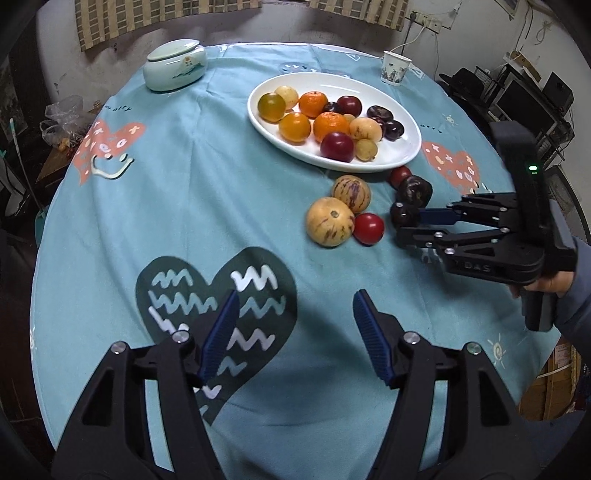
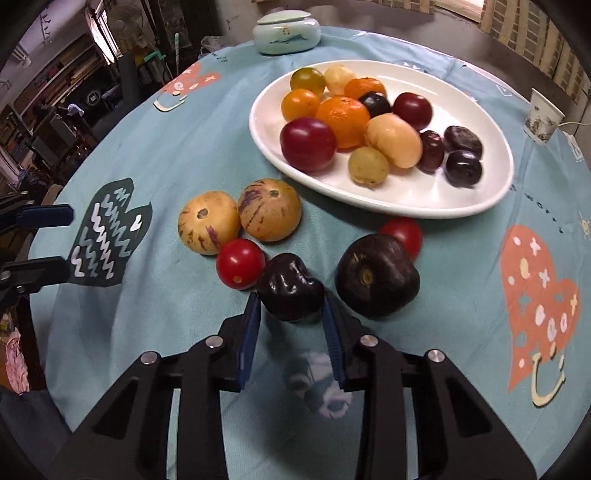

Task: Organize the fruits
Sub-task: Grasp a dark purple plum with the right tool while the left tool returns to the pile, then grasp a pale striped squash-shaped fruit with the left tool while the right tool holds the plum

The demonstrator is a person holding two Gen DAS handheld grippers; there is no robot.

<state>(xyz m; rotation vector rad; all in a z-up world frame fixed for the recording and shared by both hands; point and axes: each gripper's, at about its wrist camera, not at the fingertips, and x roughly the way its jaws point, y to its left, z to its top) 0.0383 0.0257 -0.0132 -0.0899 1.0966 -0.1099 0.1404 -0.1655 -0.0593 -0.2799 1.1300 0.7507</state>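
A white oval plate [image 1: 402,110] [image 2: 424,199] holds several fruits: oranges, red plums, yellow and dark ones. On the cloth in front of it lie two striped yellow melons [image 2: 208,227] [image 2: 269,208], two red tomatoes [image 2: 240,263] [image 2: 402,232] and two dark purple fruits. My right gripper [image 2: 291,301] [image 1: 404,225] is shut on the small dark purple fruit [image 2: 290,291] [image 1: 403,214], low over the cloth beside the larger one [image 2: 376,275]. My left gripper [image 1: 293,314] is open and empty over the dark heart print, short of the fruits.
A pale green lidded jar [image 1: 175,64] [image 2: 286,31] stands at the table's far side. A paper cup [image 1: 395,68] [image 2: 543,116] stands beyond the plate. The round table has a light blue cloth [image 1: 184,184] with heart prints. Clutter surrounds the table.
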